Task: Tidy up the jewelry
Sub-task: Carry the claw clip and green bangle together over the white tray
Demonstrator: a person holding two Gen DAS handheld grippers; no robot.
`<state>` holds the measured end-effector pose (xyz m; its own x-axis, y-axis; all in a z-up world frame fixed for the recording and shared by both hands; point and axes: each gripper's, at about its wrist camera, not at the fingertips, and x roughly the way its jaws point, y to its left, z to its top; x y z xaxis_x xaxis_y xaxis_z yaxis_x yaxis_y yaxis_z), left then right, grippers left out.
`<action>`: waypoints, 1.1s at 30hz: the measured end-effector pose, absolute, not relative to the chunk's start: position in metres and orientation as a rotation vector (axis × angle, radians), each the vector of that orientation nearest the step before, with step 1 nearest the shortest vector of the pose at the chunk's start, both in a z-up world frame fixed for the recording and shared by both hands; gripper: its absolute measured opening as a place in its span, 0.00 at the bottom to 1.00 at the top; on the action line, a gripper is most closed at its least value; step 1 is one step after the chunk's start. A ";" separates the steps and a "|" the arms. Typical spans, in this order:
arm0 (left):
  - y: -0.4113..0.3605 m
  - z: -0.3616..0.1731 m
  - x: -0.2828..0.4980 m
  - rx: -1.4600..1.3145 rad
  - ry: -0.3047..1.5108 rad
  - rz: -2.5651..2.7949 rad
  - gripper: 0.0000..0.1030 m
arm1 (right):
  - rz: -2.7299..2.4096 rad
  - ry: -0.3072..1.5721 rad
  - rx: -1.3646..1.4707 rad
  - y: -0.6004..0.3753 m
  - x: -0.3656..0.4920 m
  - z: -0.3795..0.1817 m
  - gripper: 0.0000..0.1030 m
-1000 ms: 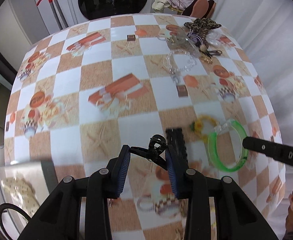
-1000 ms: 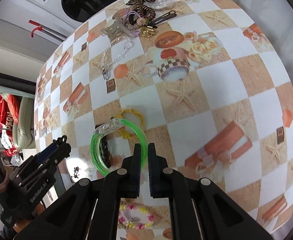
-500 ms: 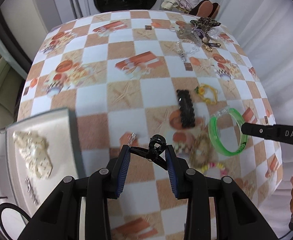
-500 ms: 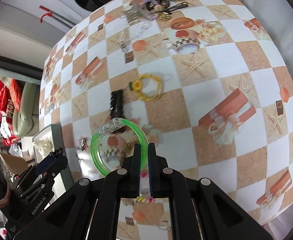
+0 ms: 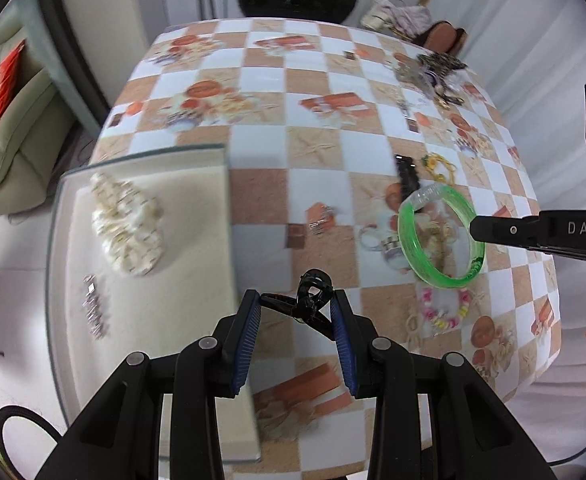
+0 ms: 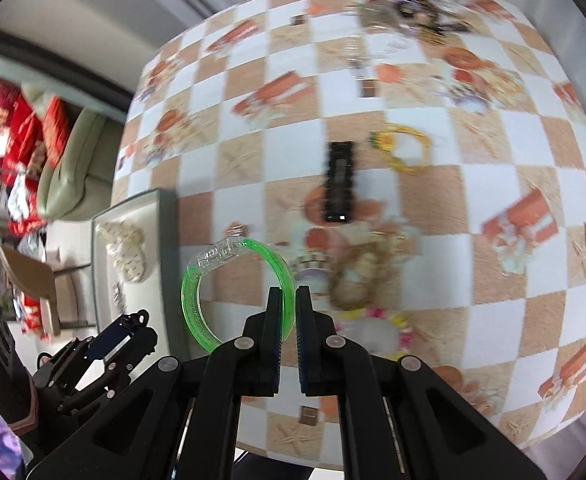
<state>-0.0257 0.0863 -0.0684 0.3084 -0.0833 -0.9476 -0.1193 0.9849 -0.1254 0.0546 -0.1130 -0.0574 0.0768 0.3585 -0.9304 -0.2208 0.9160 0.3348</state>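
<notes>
Over the bench's (image 5: 325, 152) left edge sits a grey tray (image 5: 221, 216), its near corner hidden behind the left gripper (image 5: 296, 309), with a cream scrunchie (image 5: 127, 226) and a blurred sparkly clip (image 5: 93, 312) on its pad; the gripper's jaws pinch a black claw clip (image 5: 307, 304), long axis crosswise; checked cloth covers the bench, a sofa (image 5: 9, 120) stands left; rightward, the right gripper (image 6: 287, 312) has jaws pressed on an upright green bangle (image 6: 197, 304); far jewellery is blurred.
</notes>
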 end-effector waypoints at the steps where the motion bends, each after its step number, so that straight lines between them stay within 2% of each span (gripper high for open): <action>1: 0.095 -0.068 -0.031 -0.196 1.255 0.042 0.39 | 0.455 1.429 0.101 -0.103 0.053 -0.055 0.07; 14: 0.190 -0.078 -0.091 -0.335 1.227 0.277 0.39 | 0.694 1.431 -0.125 0.034 0.027 -0.056 0.06; 23: 0.236 -0.111 -0.120 -0.388 1.269 0.400 0.39 | 0.797 1.514 -0.293 0.120 -0.005 -0.107 0.06; 33: 0.253 -0.137 -0.115 -0.387 1.283 0.440 0.39 | 0.767 1.566 -0.371 0.156 -0.007 -0.147 0.06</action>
